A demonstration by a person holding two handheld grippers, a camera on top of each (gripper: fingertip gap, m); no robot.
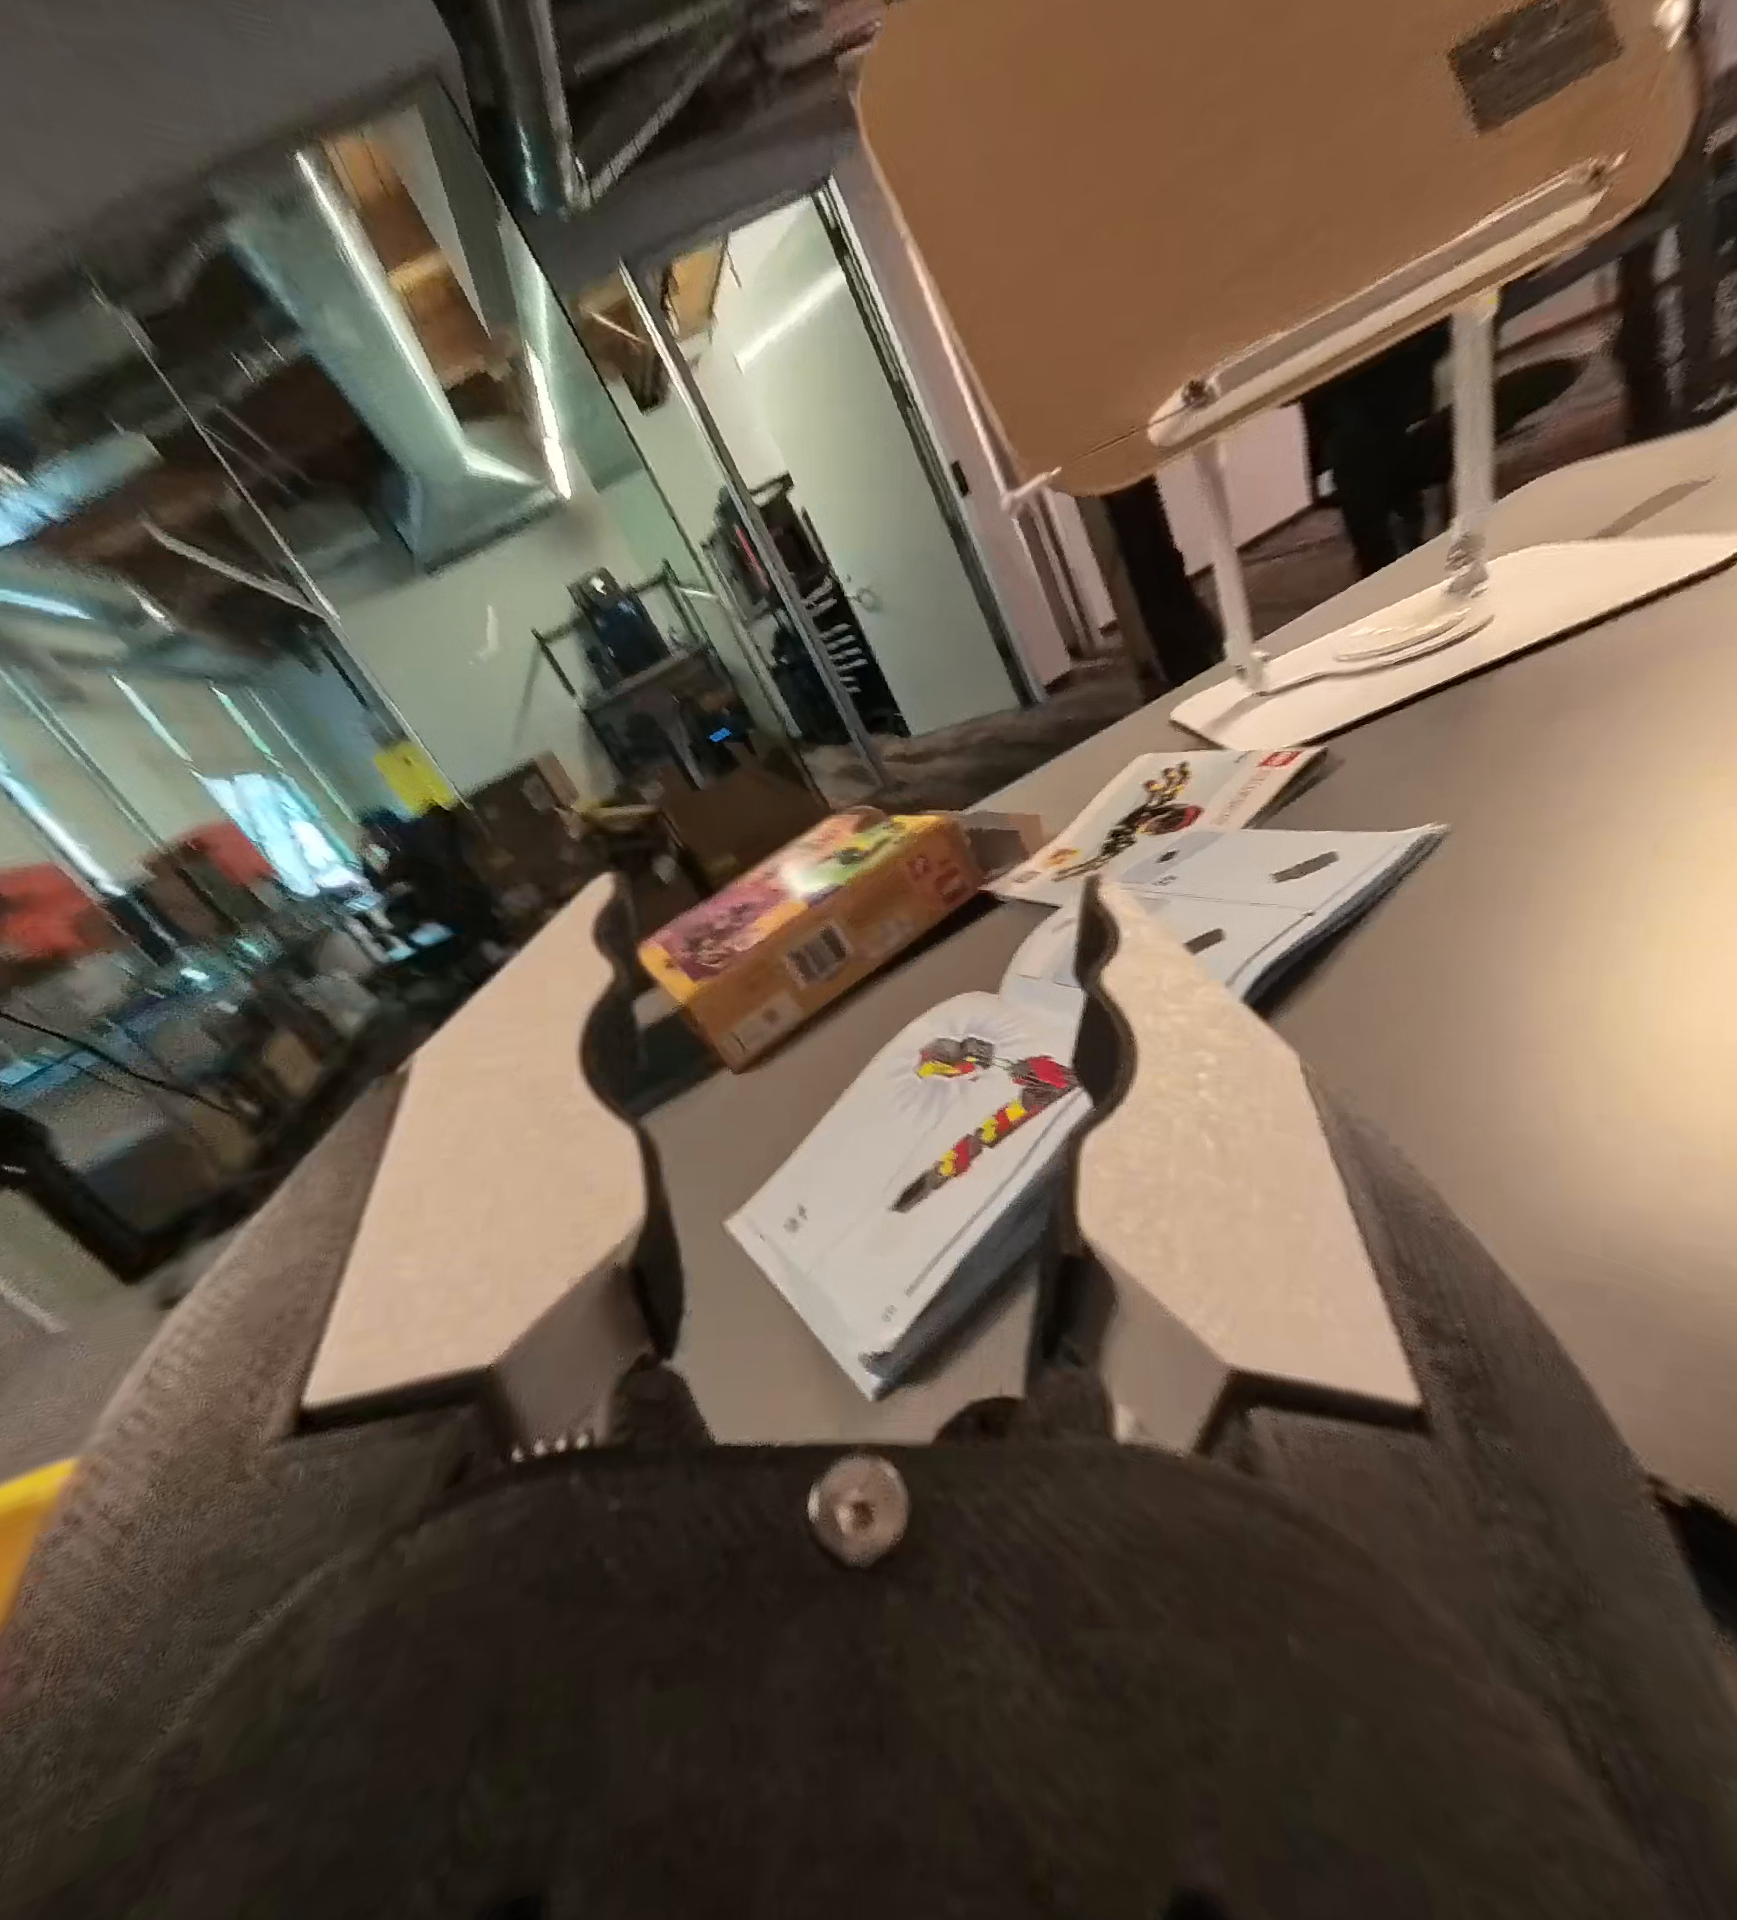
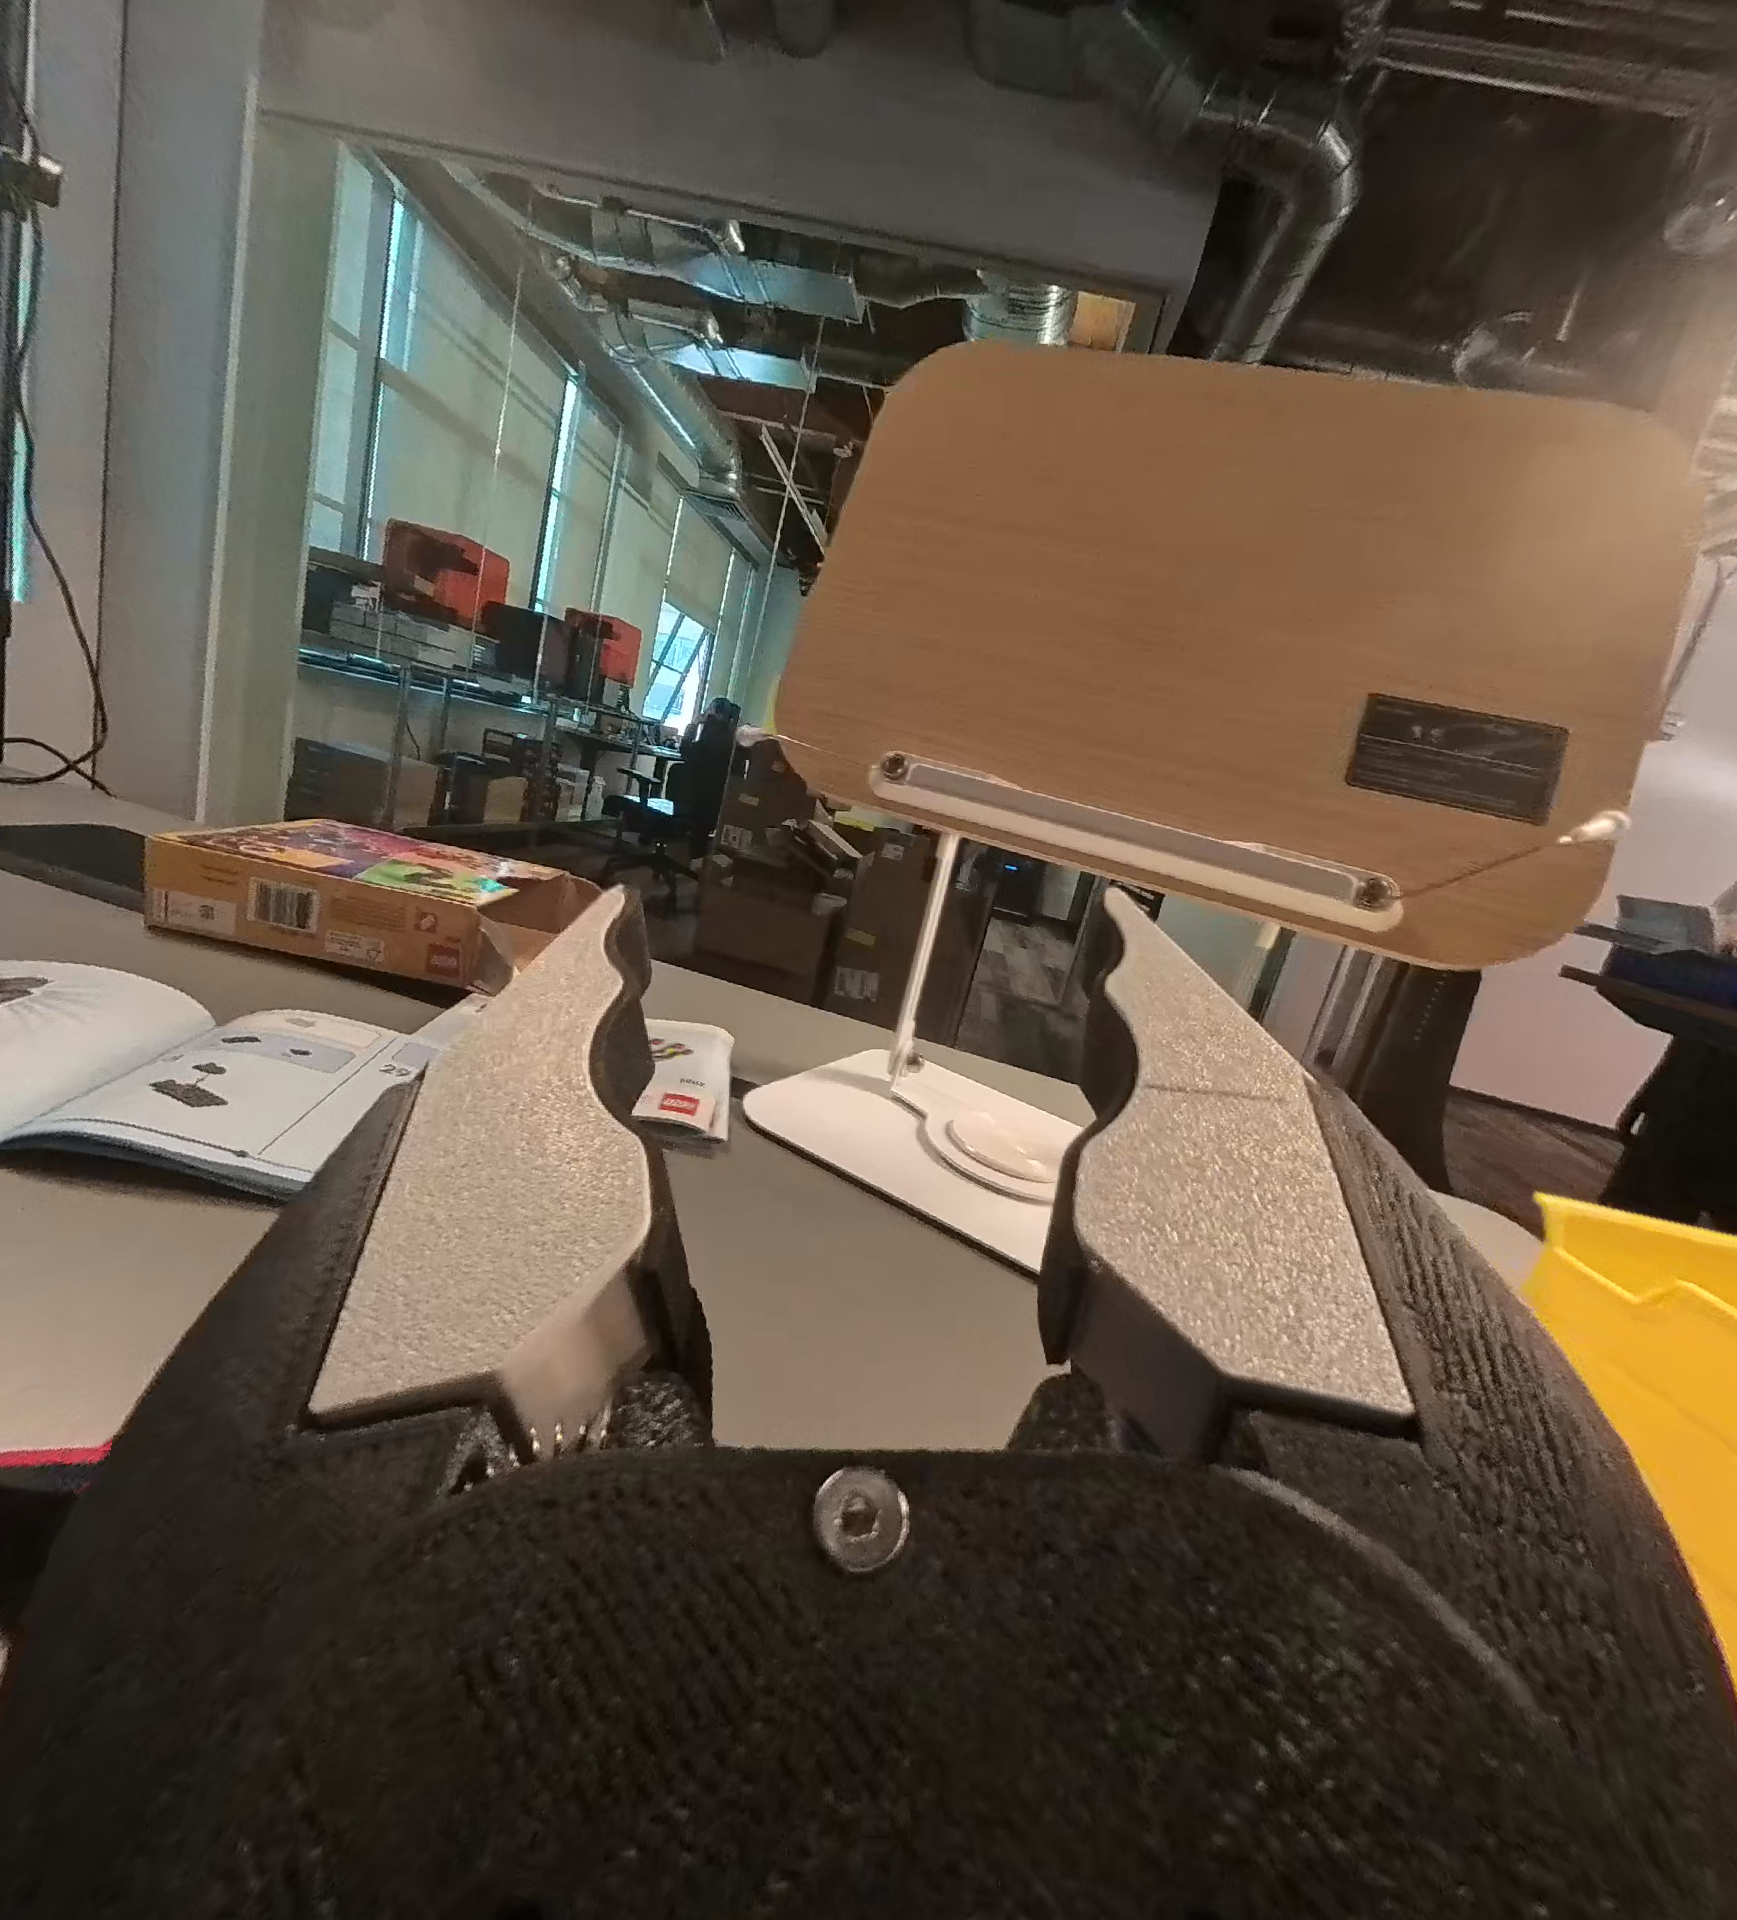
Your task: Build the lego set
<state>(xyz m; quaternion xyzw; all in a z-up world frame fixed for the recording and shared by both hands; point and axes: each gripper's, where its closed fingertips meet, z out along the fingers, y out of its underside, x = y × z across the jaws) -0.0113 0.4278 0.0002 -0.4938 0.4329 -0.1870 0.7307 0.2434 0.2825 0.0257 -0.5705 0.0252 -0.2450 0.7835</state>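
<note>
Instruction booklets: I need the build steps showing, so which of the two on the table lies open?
The pale blue instruction booklet nearest the claws lies open, pages spread. The white booklet beyond it, toward the wooden stand, is closed.

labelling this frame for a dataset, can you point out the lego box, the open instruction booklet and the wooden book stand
lego box (image 2: 324, 899): right wrist view, on its side panel facing the camera.
open instruction booklet (image 1: 947, 1153): left wrist view, on the near page with the coloured figure.
wooden book stand (image 2: 1207, 623): right wrist view, on the middle of its wooden board.
</note>
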